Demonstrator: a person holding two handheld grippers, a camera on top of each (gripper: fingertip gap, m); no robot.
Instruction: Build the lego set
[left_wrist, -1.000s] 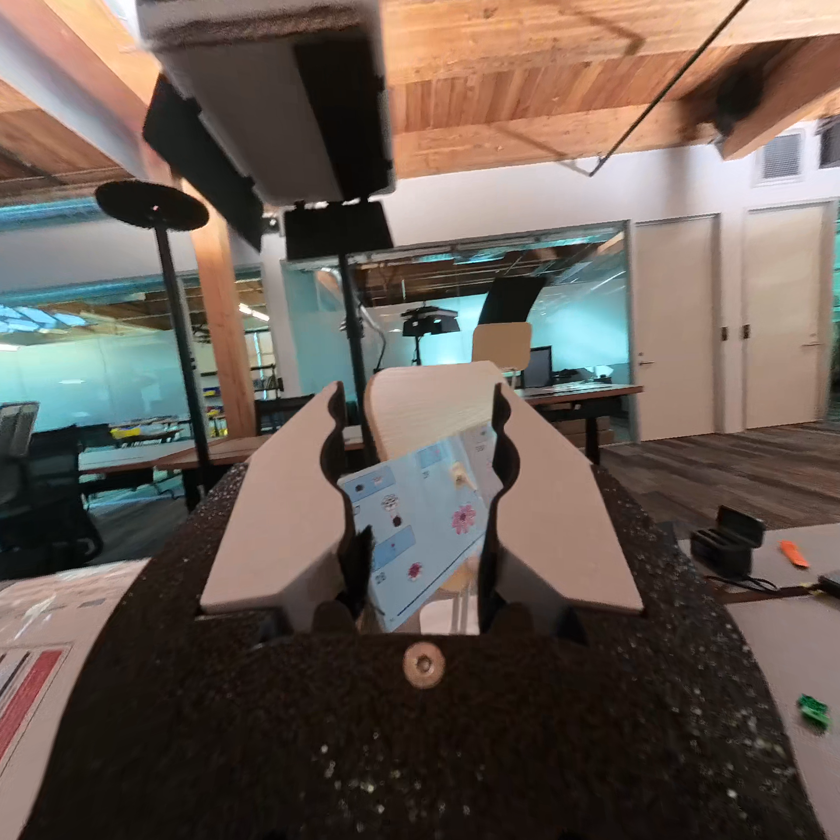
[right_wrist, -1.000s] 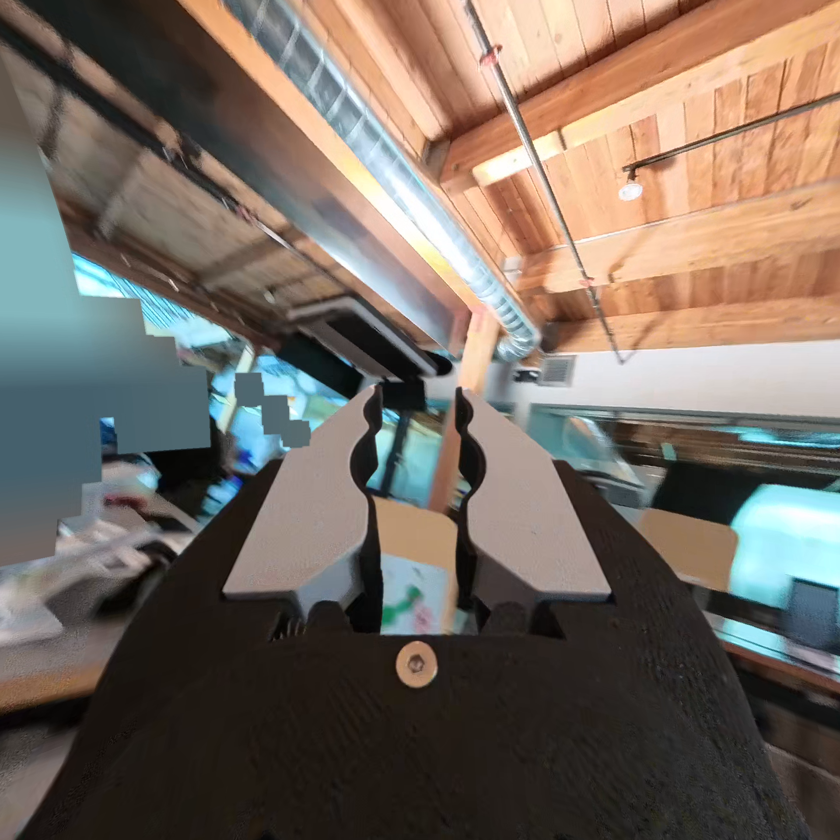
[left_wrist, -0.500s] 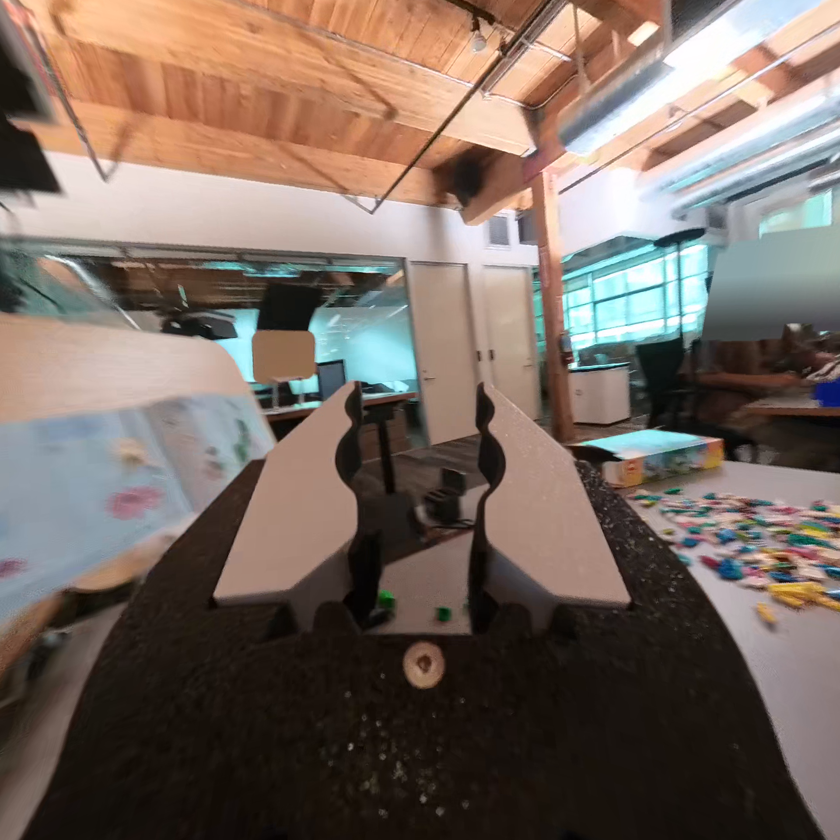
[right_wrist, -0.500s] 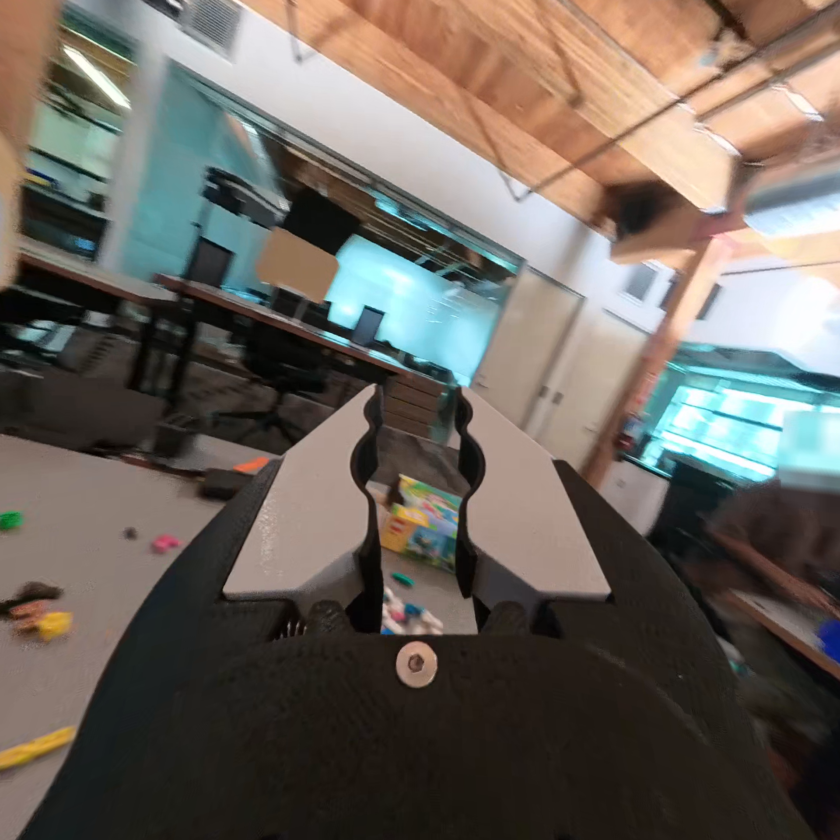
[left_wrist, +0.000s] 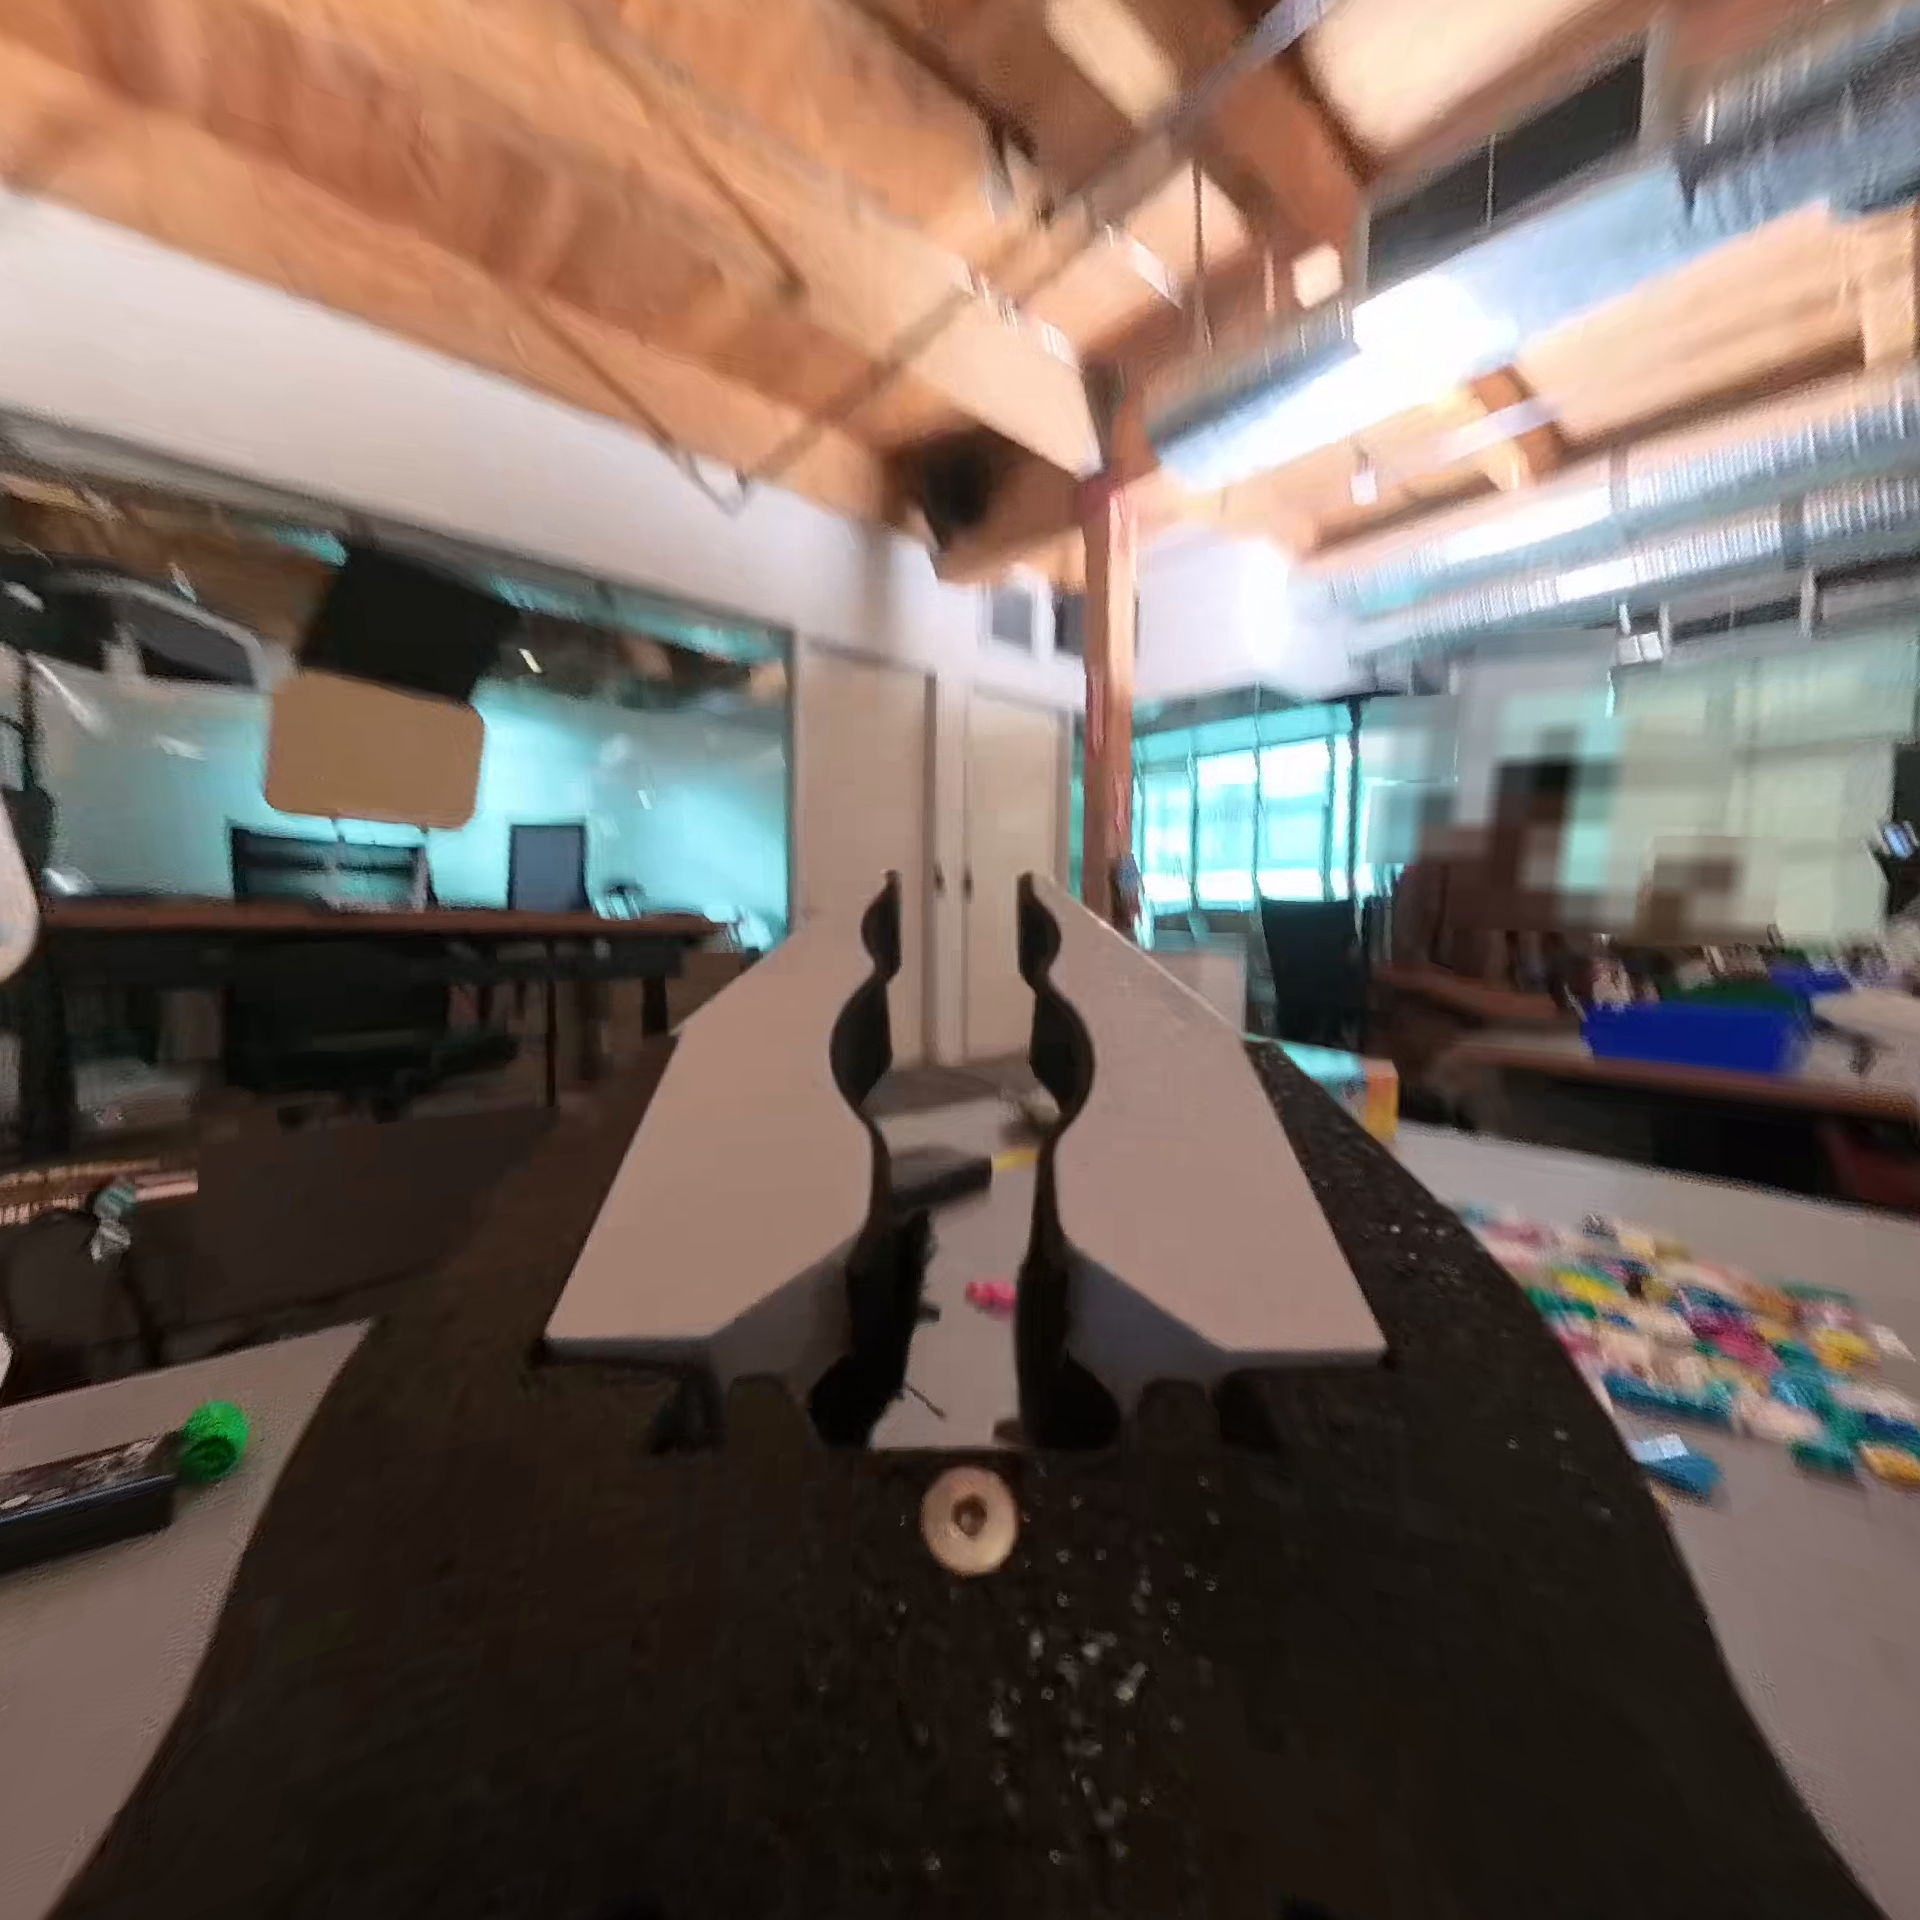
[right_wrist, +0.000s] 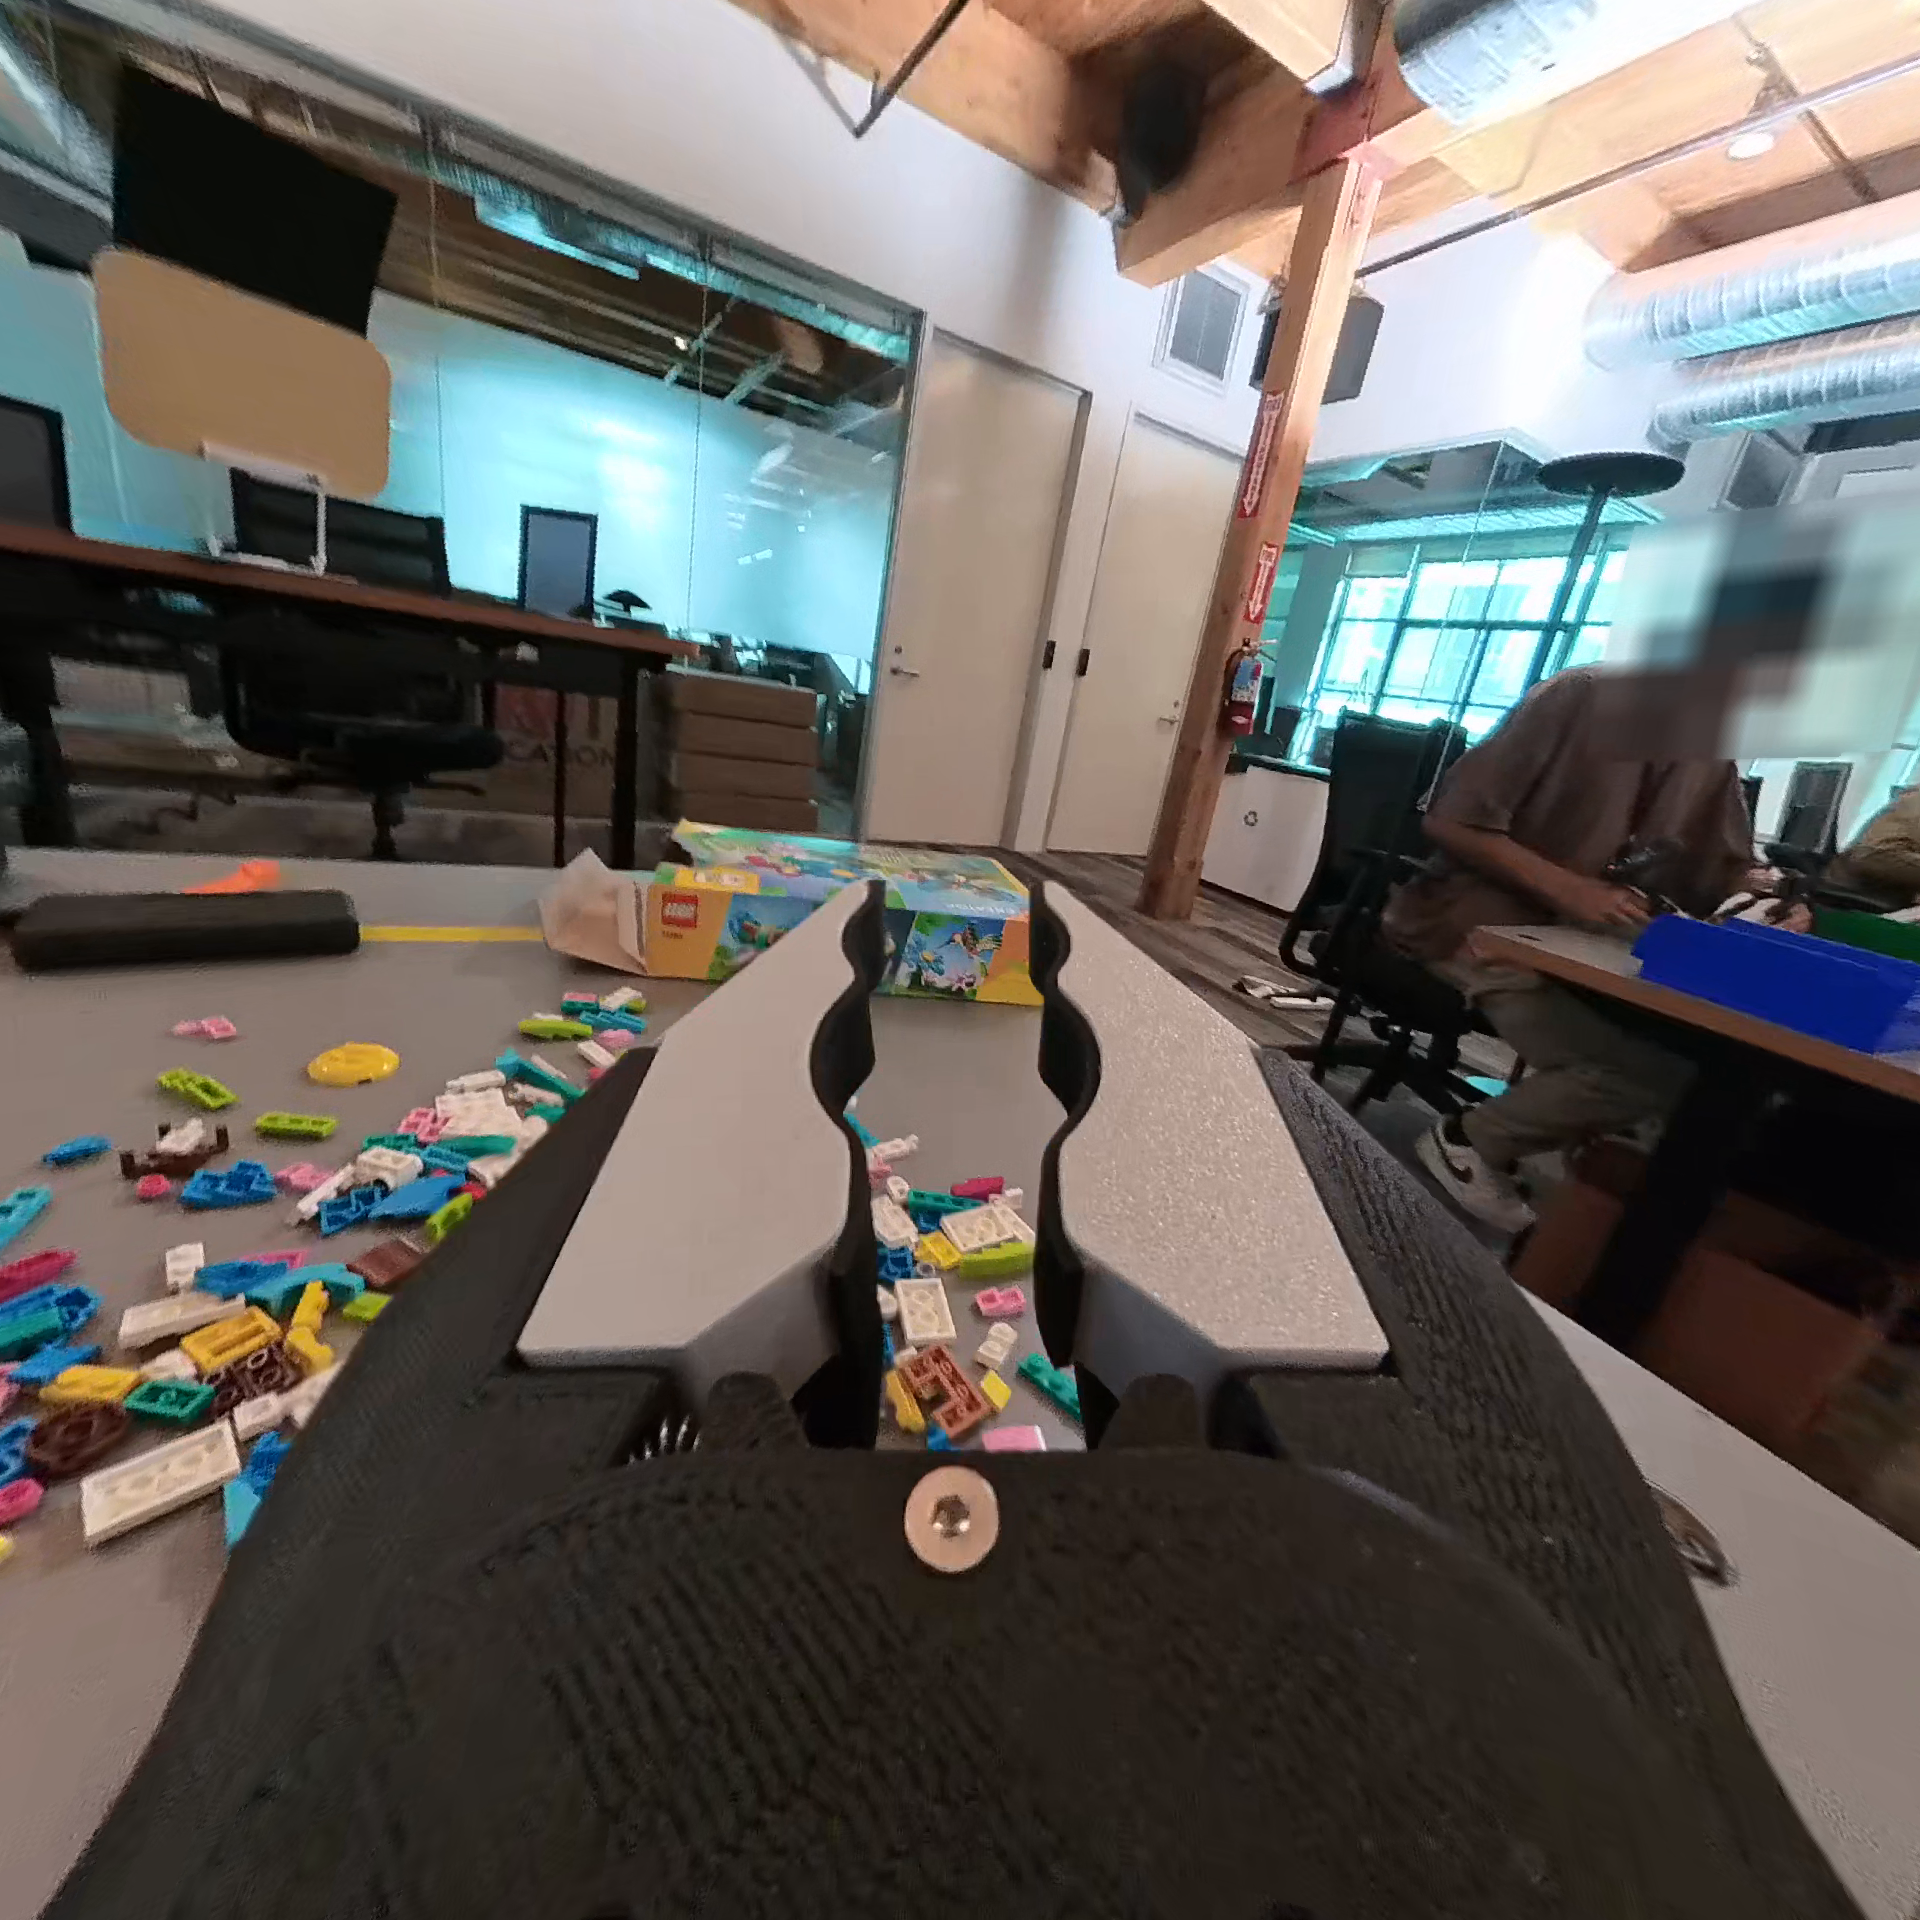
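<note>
Plainly empty, part-open right claw (right_wrist: 956, 904)

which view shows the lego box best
The right wrist view: the lego box lies sharp on the grey table beyond the loose bricks. The left wrist view shows only a blurred corner of it.

Loose lego pieces (right_wrist: 343, 1236) lie scattered on the table (right_wrist: 1766, 1621), mostly near and left. The set's box (right_wrist: 831, 925) lies behind them, a flat case (right_wrist: 182, 928) far left.
</note>
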